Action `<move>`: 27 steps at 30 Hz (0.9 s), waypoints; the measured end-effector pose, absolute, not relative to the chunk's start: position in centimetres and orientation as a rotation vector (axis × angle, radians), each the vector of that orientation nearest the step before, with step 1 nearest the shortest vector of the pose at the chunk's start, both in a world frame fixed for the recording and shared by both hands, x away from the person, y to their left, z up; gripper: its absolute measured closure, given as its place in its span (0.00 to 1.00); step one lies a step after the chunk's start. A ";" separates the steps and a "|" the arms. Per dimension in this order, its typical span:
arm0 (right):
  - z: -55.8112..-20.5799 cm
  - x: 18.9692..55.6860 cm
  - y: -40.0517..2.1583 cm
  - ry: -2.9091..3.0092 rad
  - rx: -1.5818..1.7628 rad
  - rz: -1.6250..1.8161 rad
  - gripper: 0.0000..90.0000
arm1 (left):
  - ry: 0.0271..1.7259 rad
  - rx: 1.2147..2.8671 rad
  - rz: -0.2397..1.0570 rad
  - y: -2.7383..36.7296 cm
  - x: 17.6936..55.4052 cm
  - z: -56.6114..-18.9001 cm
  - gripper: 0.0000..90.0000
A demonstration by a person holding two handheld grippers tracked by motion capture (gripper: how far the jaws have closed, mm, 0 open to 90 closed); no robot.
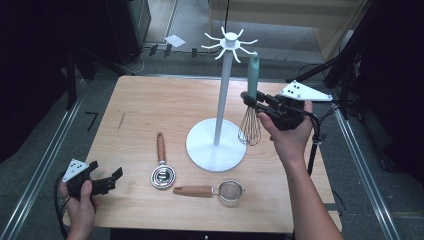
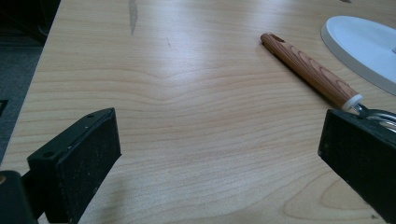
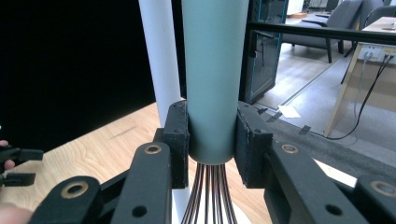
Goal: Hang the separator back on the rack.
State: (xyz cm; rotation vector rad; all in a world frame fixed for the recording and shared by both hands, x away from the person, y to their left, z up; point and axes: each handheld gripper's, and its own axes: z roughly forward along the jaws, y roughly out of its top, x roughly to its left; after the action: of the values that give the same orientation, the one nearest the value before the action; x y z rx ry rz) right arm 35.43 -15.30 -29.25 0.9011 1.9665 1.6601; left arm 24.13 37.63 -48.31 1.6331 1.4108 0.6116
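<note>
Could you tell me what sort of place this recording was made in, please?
Probably a lab or office set up for recording, not a kitchen. A lone wooden table stands between metal floor rails, cables run over the floor, and office chairs stand behind. The right gripper holds a whisk beside a white hanging stand.

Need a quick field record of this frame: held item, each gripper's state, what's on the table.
held item: whisk, teal handle up, wires down
right gripper: shut on whisk handle, beside the stand's pole
left gripper: open, nothing between the fingers, low at the table's near left corner
hanging stand: white, upright, hooks bare
on table: wooden-handled coil whisk; small strainer
</note>
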 end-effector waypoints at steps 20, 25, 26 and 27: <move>-28.3 34.2 -15.5 1.942 0.820 1.695 0.79 | 1.411 1.635 0.616 37.6 24.1 -48.3 0.00; -28.3 34.0 -15.4 1.934 0.812 1.709 0.79 | 1.411 1.635 0.615 37.6 24.1 -48.3 0.00; -28.2 33.9 -15.5 1.925 0.807 1.718 0.79 | 1.411 1.634 0.615 37.6 24.1 -48.3 0.00; -28.2 33.9 -15.5 1.924 0.811 1.727 0.79 | 1.411 1.634 0.615 37.6 24.1 -48.3 0.00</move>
State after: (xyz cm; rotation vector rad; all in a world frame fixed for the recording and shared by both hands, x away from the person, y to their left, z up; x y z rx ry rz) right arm 33.88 -15.48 -28.19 0.8112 1.9238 1.7271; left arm 24.10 37.60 -48.30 1.6344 1.4115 0.6150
